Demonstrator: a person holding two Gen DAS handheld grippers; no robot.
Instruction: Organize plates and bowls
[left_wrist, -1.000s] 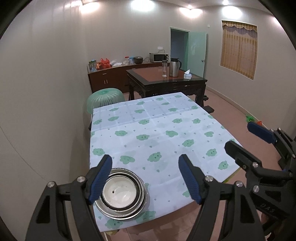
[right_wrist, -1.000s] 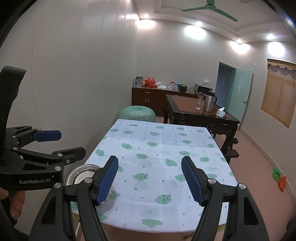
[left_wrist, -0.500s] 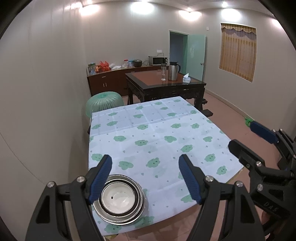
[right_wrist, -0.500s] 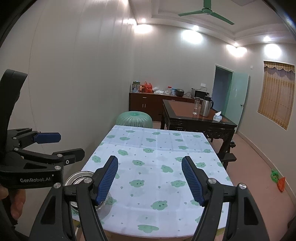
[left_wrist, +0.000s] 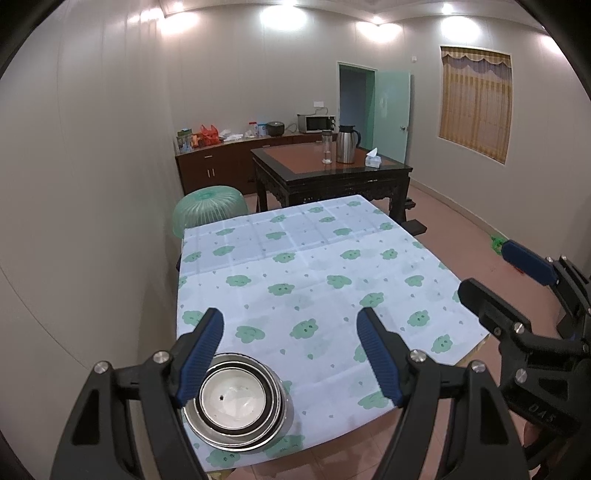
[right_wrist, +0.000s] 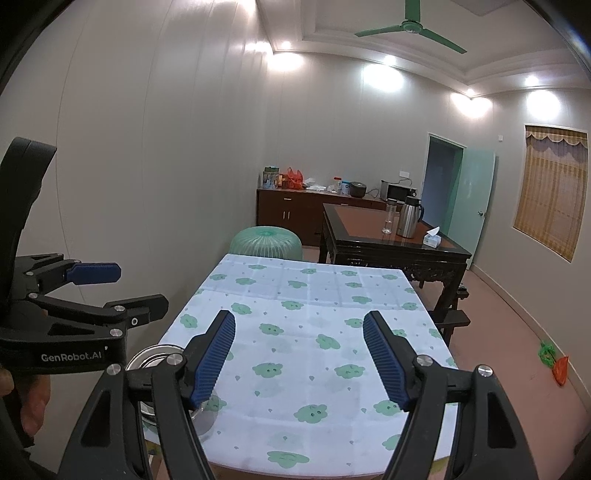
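A stack of nested steel bowls (left_wrist: 236, 406) with a white inside on top sits at the near left corner of the table (left_wrist: 314, 266). My left gripper (left_wrist: 290, 354) hovers above that corner, open and empty, its left finger (left_wrist: 201, 354) over the stack's rim. In the right wrist view the bowls (right_wrist: 155, 356) are partly hidden behind my right gripper's left finger (right_wrist: 214, 362). My right gripper (right_wrist: 299, 362) is open and empty over the table's near edge. Each gripper shows in the other's view: left gripper (right_wrist: 110, 291), right gripper (left_wrist: 517, 288).
The table wears a white cloth with green prints (right_wrist: 314, 295). A green mesh food cover (left_wrist: 208, 208) stands past its far left corner. Beyond it is a dark wooden table (left_wrist: 332, 173) with a steel jug (left_wrist: 347, 147). The wall runs along the left.
The table sits slightly lower in both views. The bowls have not moved and both grippers stay open with nothing in them.
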